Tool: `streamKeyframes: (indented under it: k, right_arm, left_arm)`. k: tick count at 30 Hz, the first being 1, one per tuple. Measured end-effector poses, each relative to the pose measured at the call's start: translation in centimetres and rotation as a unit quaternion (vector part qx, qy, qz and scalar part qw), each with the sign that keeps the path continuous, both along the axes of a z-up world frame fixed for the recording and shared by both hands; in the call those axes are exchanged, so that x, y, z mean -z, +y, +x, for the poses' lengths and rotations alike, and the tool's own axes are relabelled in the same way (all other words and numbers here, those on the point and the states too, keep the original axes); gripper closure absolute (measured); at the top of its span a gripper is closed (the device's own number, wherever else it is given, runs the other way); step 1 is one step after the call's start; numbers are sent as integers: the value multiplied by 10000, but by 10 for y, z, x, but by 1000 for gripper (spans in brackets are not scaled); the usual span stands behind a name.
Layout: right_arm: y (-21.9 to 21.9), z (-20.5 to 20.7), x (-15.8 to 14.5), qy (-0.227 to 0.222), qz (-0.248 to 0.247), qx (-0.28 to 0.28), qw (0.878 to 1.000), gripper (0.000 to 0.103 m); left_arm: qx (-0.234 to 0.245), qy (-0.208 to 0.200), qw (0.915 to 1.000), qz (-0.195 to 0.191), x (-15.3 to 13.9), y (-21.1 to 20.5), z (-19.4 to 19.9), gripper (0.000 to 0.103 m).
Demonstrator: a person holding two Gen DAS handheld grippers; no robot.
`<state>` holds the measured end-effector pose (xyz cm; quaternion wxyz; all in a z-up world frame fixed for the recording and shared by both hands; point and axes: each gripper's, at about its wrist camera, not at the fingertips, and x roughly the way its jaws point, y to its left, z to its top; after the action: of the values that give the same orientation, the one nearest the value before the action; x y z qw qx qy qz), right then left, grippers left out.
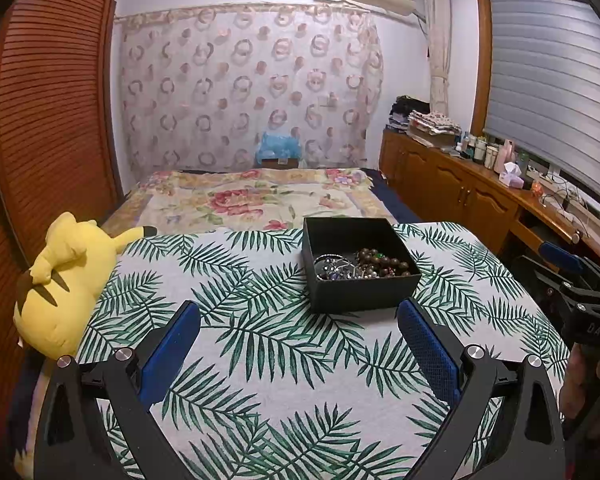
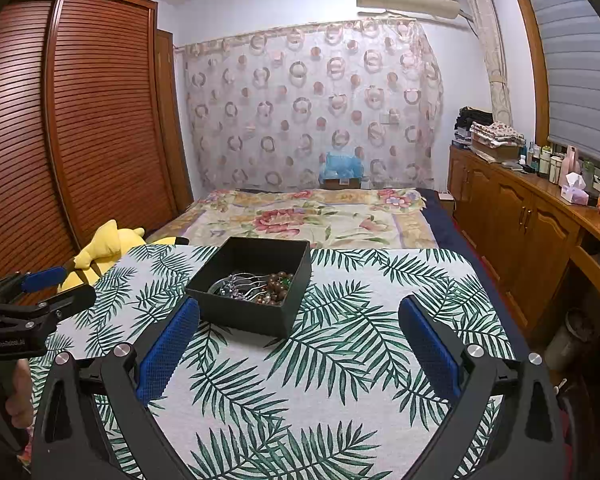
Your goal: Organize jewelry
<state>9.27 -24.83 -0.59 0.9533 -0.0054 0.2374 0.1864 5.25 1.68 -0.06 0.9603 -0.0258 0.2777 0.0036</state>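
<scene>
On the leaf-print cloth [image 1: 260, 360], spread over a flat top w/ nothing loose lying on it in either view. Behind: bed w/ floral cover [image 1: 252, 196]; yellow plush toy [image 1: 66, 280] at the cloth's left edge.

Toward the far side, centre-right: open black box [image 1: 356, 292], no lid in sight. Inside, piled at the near end: brown bead bracelet [image 1: 384, 262] on the right, touching silvery pieces [image 1: 334, 267] on the left; tangled, exact count can't be told.

Left gripper [image 1: 299, 330] just short of the box, fingers spread wide, holding nothing. Right gripper [image 2: 299, 330] likewise spread & empty, box just ahead-left of it.

Step in hand: unclear. Jewelry already in the box, so fits either all gathered in, or about to be sorted out. No move named that suits only one reading.
</scene>
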Motion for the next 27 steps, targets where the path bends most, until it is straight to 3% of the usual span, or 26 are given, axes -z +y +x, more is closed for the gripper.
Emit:
streamKeyframes:
  k: [27]
  right_arm:
    - [0,0,0,1,-10,0,10000,3]
  left_arm:
    - [12,3,10000,-14,1,-1,-2,8]
